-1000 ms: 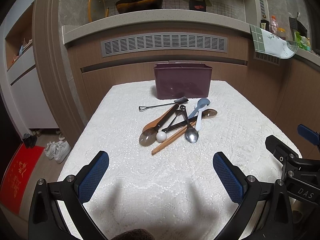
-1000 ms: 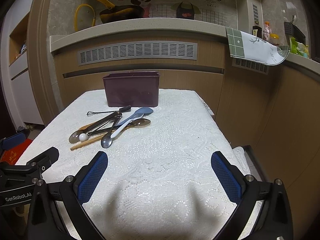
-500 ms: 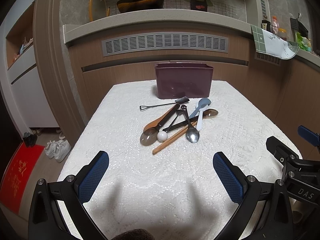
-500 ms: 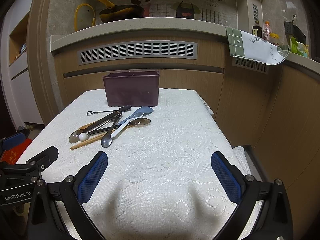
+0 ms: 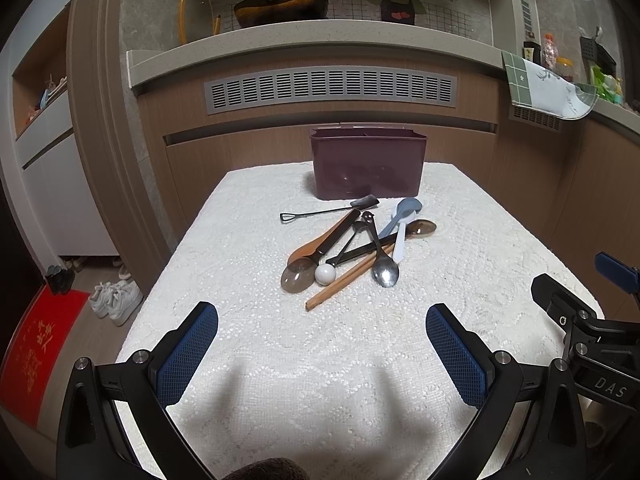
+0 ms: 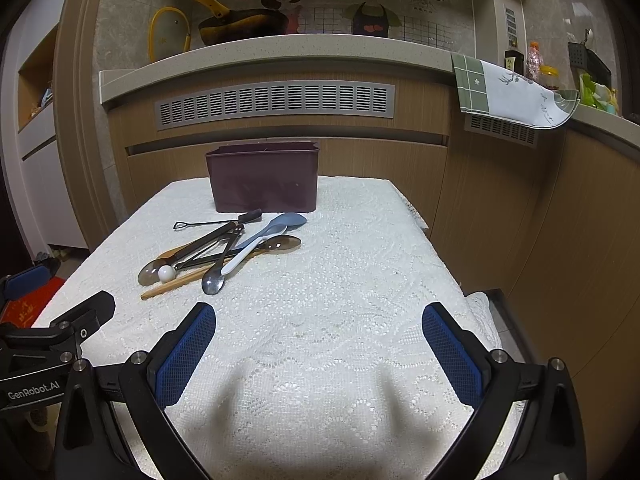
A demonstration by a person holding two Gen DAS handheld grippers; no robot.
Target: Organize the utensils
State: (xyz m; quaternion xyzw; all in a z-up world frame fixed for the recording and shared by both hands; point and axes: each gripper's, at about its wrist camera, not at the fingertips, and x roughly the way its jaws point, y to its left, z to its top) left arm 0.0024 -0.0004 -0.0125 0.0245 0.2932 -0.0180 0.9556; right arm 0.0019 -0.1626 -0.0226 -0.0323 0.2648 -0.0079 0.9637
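A heap of utensils lies mid-table on the white lace cloth [image 5: 320,360]: a metal spoon [image 5: 385,270], a pale blue spoon [image 5: 404,216], a wooden spoon [image 5: 316,245], chopsticks [image 5: 340,284], a smoky plastic spoon [image 5: 297,276] and a thin black scoop [image 5: 320,213]. Behind the heap stands a dark purple bin [image 5: 368,164]. My left gripper [image 5: 320,344] hovers open near the table's front, well short of the heap. My right gripper [image 6: 318,344] is open too, to the right of the heap [image 6: 224,248], with the bin [image 6: 264,178] farther back.
A wooden counter front with a grey vent [image 5: 330,88] rises right behind the table. A cloth [image 6: 508,92] hangs off the counter at right. Shoes [image 5: 116,300] and a red mat [image 5: 36,356] lie on the floor at left. The table's right edge [image 6: 452,276] drops off close by.
Both views have shifted only slightly; the grippers stay open and the utensils have not moved.
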